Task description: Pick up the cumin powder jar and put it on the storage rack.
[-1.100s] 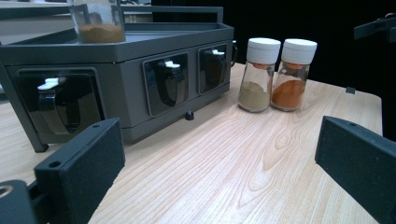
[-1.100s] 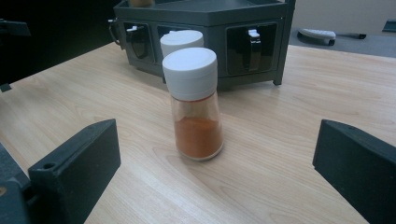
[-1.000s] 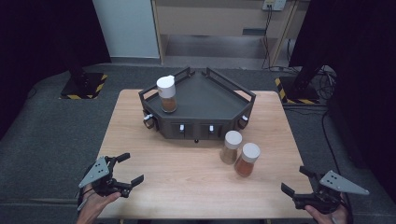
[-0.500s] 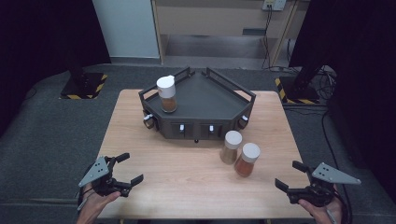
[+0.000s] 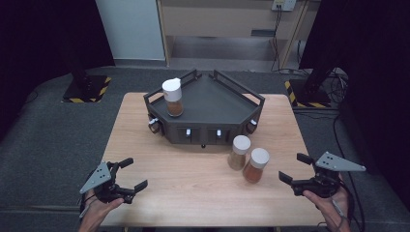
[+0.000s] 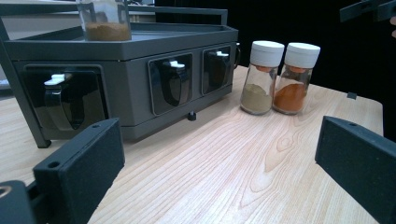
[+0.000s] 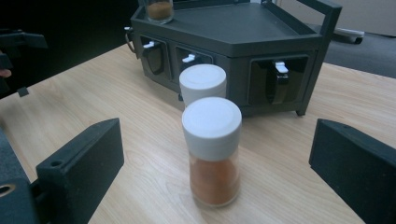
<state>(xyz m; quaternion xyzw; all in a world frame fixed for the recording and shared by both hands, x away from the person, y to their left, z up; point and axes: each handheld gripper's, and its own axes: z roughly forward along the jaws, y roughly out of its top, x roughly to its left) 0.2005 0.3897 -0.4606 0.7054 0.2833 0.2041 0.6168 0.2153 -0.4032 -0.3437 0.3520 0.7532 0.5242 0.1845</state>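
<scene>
Two white-capped spice jars stand side by side on the wooden table [image 5: 193,169]: a tan-filled jar [image 5: 238,152] [image 6: 261,77] and an orange-filled jar [image 5: 256,165] [image 6: 295,78] [image 7: 212,151]. A third jar [image 5: 172,97] stands on the dark grey rack [image 5: 212,104]. My right gripper [image 5: 293,167] [image 7: 219,163] is open, just right of the orange jar and pointing at it. In the right gripper view the tan jar [image 7: 203,83] stands behind the orange one. My left gripper [image 5: 131,175] [image 6: 219,163] is open with nothing between its jaws at the table's front left.
The rack [image 6: 126,51] [image 7: 233,37] has raised rails on top and several recessed slots with clips along its front. The table's edges lie close to both hands. Dark floor [image 5: 43,145] surrounds the table.
My right gripper has moved left and forward, closer to the orange jar. The left gripper has stayed in place.
</scene>
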